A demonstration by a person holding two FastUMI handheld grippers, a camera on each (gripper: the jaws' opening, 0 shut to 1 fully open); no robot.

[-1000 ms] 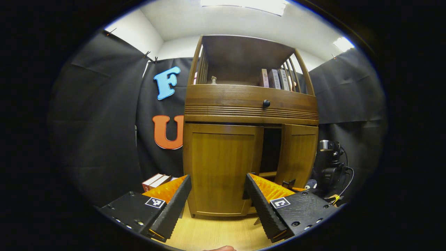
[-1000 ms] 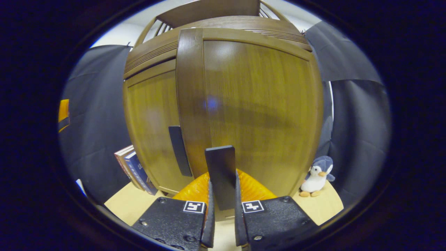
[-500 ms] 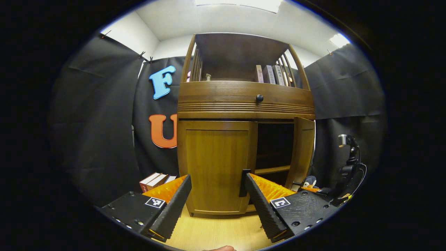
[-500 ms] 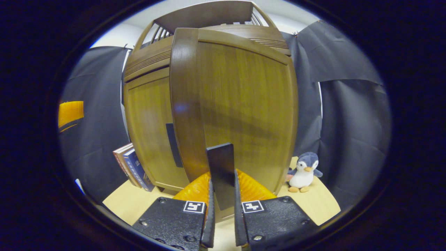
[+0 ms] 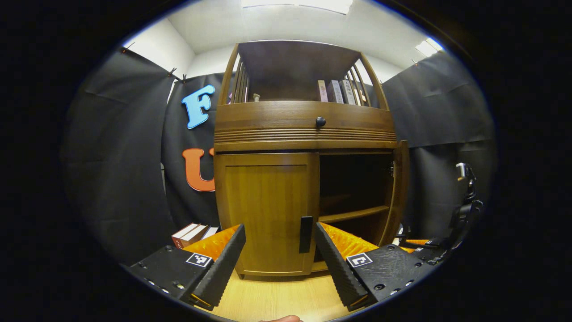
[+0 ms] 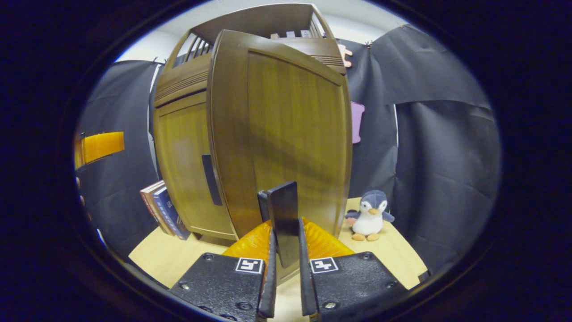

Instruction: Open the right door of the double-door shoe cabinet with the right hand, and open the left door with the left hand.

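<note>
Black cloth walls surround a brown wooden shoe cabinet [image 5: 304, 134] standing on pale wood flooring [image 5: 277, 299]. Its right door [image 6: 286, 134] stands swung wide; the right gripper [image 6: 286, 286] pinches that door's flat black handle [image 6: 283, 214]. The left door [image 5: 268, 210] sits closed, the left gripper [image 5: 279, 264] spread wide, empty, before its black handle [image 5: 305, 234]. A plush penguin [image 6: 368, 214] sits beside the cabinet.

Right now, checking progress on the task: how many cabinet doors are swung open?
1: the brown wooden right door is swung wide, held by its handle. The brown wooden left door is shut.
</note>
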